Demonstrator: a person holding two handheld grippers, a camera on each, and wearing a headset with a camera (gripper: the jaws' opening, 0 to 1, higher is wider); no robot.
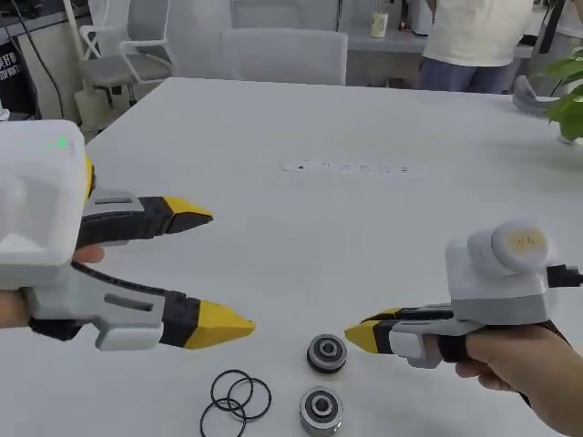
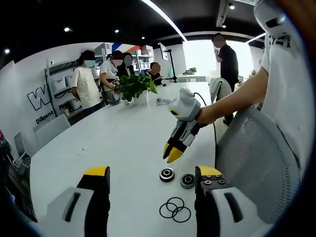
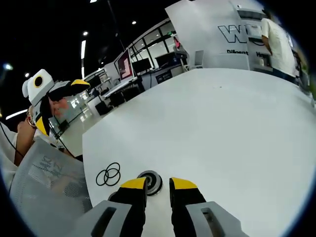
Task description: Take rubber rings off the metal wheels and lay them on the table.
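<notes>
Holds the left gripper [image 1: 232,270] above the white table [image 1: 273,164], jaws spread wide, nothing between them; holds the right gripper [image 1: 351,338] low over the tabletop, jaws drawn to a narrow slit, likewise empty, yellow tips aimed at the far wheel [image 1: 327,353], just short of it and not touching; finds the near wheel [image 1: 321,408] just beside the far one, both lying flat, each with a dark outer band; finds three loose rubber rings [image 1: 237,401] overlapping on the table just left of the wheels in the head view, under the left gripper's lower jaw; shows a potted plant [image 2: 134,85] at the table's far end.
</notes>
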